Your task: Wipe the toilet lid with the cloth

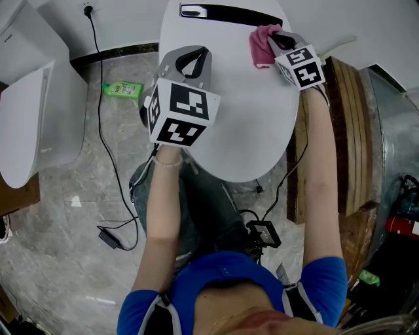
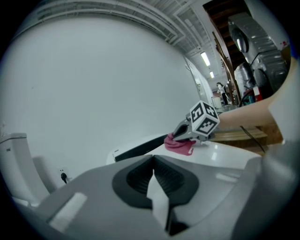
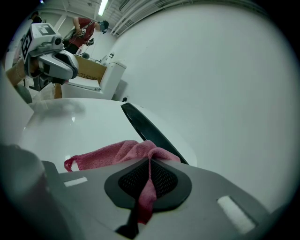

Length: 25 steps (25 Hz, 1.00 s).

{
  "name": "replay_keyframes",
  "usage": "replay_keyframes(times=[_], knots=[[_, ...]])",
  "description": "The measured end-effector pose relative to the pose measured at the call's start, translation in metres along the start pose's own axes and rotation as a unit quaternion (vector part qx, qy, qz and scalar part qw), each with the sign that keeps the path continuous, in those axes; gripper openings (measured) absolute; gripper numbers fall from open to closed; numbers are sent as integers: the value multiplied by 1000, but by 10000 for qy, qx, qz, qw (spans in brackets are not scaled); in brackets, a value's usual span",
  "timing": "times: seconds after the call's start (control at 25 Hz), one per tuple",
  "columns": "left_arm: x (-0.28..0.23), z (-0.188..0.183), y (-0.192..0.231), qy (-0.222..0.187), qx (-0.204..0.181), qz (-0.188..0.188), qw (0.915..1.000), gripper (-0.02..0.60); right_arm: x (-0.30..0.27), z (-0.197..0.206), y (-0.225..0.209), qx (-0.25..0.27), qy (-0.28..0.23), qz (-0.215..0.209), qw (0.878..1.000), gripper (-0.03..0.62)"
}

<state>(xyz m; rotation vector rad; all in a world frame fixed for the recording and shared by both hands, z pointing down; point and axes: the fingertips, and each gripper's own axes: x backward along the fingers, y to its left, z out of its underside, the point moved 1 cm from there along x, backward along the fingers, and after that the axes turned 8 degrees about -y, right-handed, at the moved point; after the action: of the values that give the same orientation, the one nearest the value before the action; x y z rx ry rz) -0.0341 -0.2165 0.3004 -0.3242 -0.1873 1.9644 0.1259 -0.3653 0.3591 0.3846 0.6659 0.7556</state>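
Observation:
The white toilet lid (image 1: 242, 131) lies shut, with a black hinge strip (image 1: 229, 13) at its far end. A pink cloth (image 1: 260, 47) rests on the lid's far right part, beside the strip. My right gripper (image 1: 276, 39) is shut on the cloth, and a fold of it (image 3: 122, 152) runs down between the jaws (image 3: 149, 161). My left gripper (image 1: 192, 60) hovers over the lid's left side, shut with nothing in it (image 2: 153, 161). From the left gripper view, the right gripper (image 2: 177, 136) presses the cloth (image 2: 179, 145) onto the lid (image 2: 225, 152).
A second white toilet (image 1: 33, 124) stands at the left. A green bottle (image 1: 122, 89) lies on the marble floor, near a black cable and adapter (image 1: 108, 237). Wooden planks (image 1: 347, 131) stand to the lid's right. A person in a red shirt (image 3: 84, 30) is far behind.

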Motion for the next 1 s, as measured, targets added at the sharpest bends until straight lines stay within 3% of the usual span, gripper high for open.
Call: replay_keyframes(times=[1.0], knots=[[0,1,-3,20,-14,89,10000,3,14,24,-19,-332,-30,321,9989,3]])
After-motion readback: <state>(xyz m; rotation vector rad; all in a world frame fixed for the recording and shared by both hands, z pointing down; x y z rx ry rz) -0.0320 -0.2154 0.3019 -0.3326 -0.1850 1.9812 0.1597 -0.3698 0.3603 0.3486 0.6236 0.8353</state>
